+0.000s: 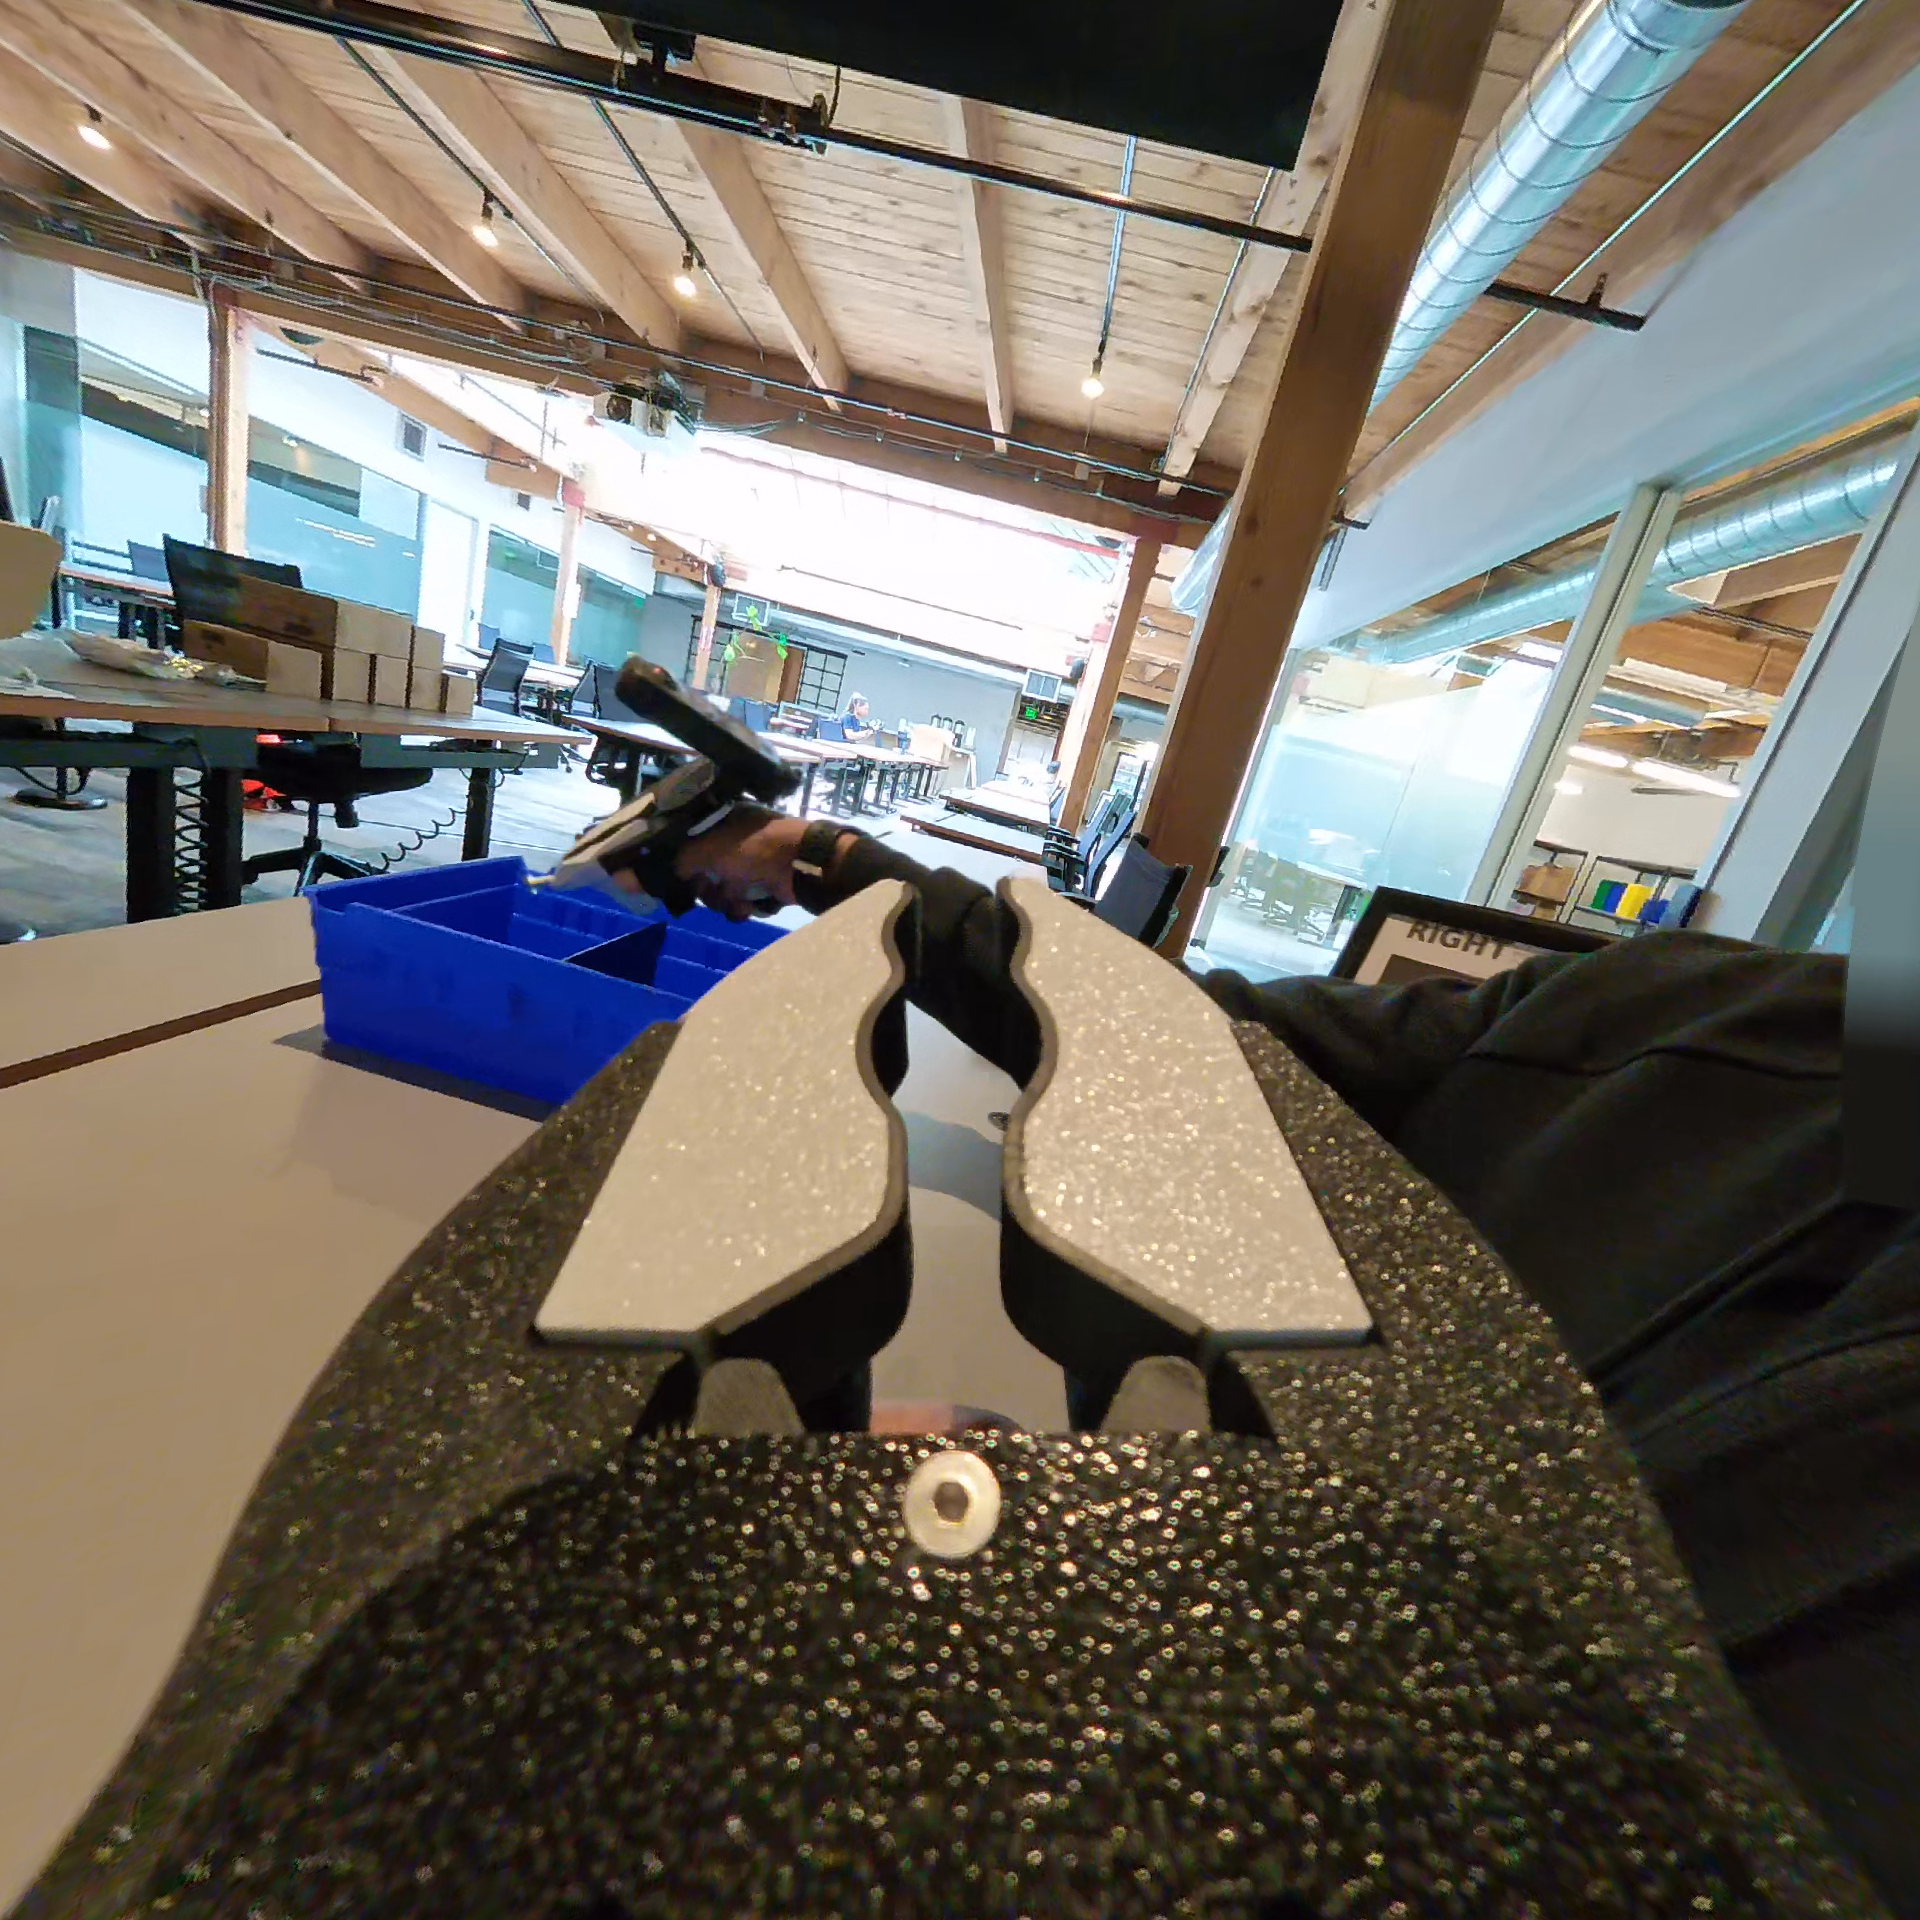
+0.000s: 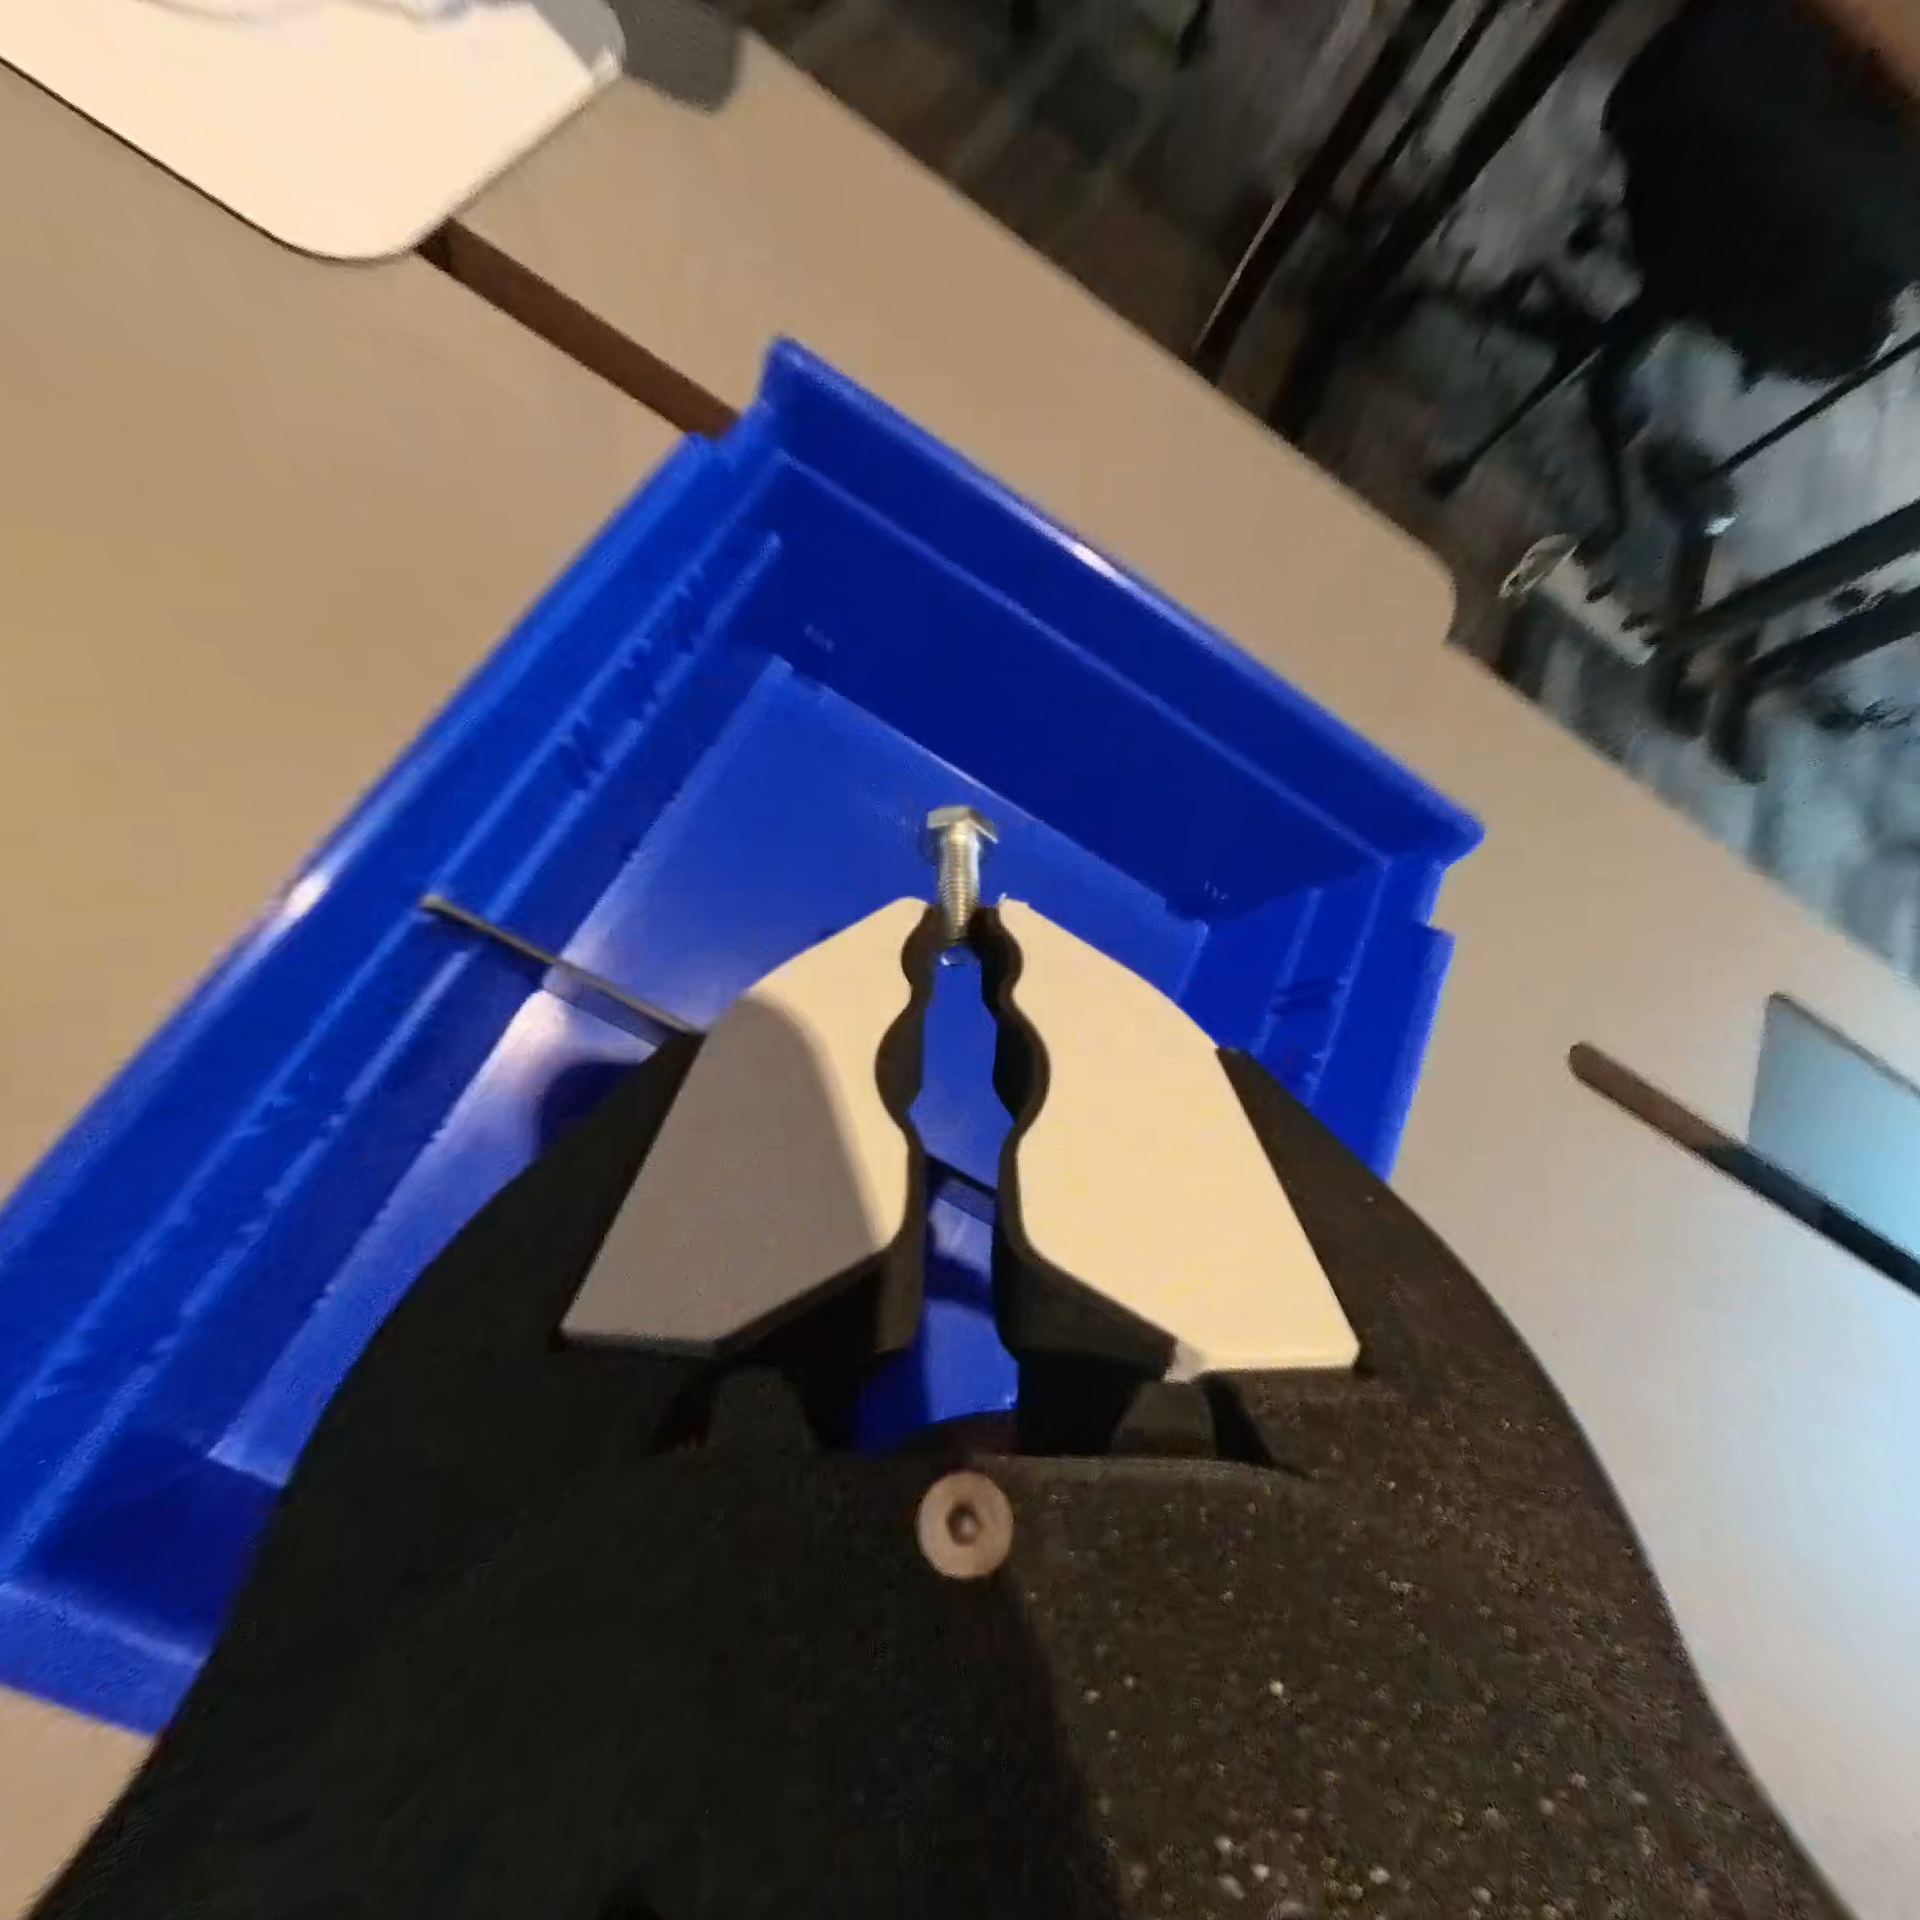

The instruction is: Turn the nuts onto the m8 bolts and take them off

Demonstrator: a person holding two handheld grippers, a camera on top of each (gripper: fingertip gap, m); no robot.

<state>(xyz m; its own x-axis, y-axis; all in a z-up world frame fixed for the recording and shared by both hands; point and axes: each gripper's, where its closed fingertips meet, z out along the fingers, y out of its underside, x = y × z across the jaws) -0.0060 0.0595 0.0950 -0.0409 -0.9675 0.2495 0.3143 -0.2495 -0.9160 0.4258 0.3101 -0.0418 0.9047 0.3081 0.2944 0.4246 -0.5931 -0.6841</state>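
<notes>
Blue plastic marks the divided bin (image 1: 499, 961) that sits on the pale worktop (image 1: 208, 1195) in the left wrist view, ahead and to the left of the left gripper (image 1: 954, 904). That gripper points out level over the worktop with its silvery fingers (image 1: 748, 1122) parted by a narrow gap and nothing between them, so it is released and empty. Beyond it, a person's hand (image 1: 743, 868) in a dark sleeve (image 1: 1507, 1091) holds the right gripper (image 1: 545, 881) tilted down over the bin's far side, a small bright object at its tip. A framed sign (image 1: 1455, 945) stands at the right edge behind the sleeve. In the right wrist view, which is somewhat blurred, the right gripper (image 2: 958, 914) hangs above the bin (image 2: 1039, 644) and is clenched on the threaded end of a small silver bolt (image 2: 958, 862), whose head points away from the camera over the bin's end compartment. A thin dark divider (image 2: 540, 961) crosses the bin at left. No nut can be made out in either view.
</notes>
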